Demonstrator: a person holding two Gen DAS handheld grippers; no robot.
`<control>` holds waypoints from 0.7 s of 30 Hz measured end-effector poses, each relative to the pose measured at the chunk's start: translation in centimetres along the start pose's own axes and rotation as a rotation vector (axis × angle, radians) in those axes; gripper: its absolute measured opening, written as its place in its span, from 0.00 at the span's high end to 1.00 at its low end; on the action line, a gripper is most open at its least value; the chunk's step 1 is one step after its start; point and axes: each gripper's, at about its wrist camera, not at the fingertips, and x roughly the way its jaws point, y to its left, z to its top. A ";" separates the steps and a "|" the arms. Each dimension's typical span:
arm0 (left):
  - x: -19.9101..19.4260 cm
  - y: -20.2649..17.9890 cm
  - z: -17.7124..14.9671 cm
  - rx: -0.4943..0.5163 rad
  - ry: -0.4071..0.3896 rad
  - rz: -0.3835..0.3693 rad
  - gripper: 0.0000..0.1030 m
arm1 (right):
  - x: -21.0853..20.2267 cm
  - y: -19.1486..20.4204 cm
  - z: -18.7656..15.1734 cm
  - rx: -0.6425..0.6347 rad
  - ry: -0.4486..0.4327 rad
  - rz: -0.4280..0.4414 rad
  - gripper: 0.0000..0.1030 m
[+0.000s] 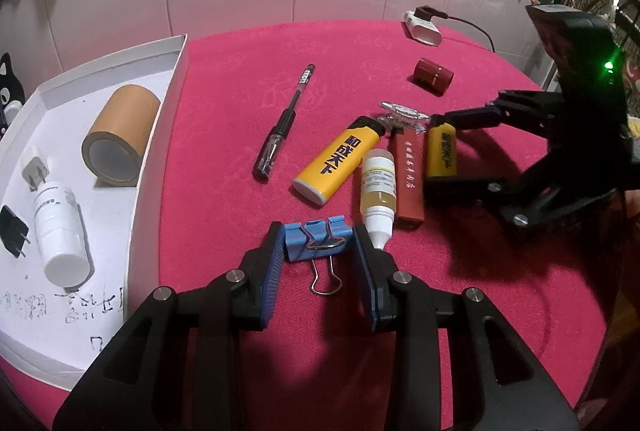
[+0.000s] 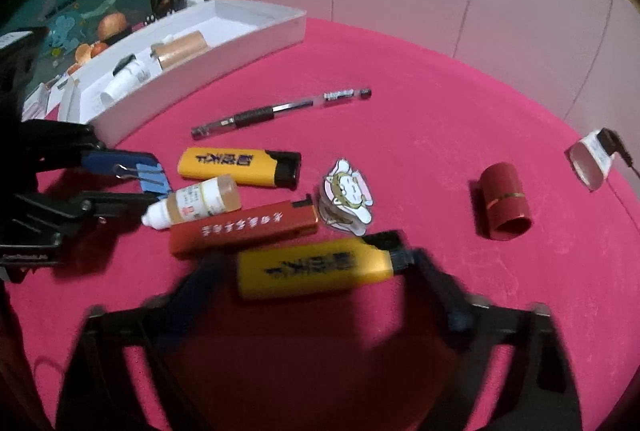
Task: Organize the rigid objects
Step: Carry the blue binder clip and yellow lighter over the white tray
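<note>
left gripper (image 1: 320,251): clamped on blue clip (image 1: 316,241)
right gripper (image 2: 312,271): jaws astride yellow lighter (image 2: 312,269), contact unclear
tray (image 1: 176,71): tape (image 1: 122,135), white bottle (image 1: 60,227)

Dim indoor light, hard dark shadows, fisheye-bent edges, right-wrist motion blur.

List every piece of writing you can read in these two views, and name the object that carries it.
"和成天下": large yellow lighter.
"和成天下": second yellow lighter, between the right gripper's fingers.
Red lighter: column of pale characters, too small to read.
Dropper bottle label: too small.
Pen sticker: too small.
White box floor: handwritten scrawl, illegible.
</note>
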 end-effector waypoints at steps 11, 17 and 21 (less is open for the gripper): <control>-1.5 0.0 -0.1 -0.003 -0.065 0.005 0.68 | -6.4 1.2 -2.3 0.216 -0.225 -0.080 0.21; -3.7 -0.8 0.2 0.031 -0.130 0.012 0.68 | -10.0 2.6 -2.3 0.312 -0.370 -0.095 0.21; -5.9 -1.0 0.7 0.042 -0.200 0.023 0.68 | -12.2 3.0 -2.0 0.309 -0.417 -0.097 0.21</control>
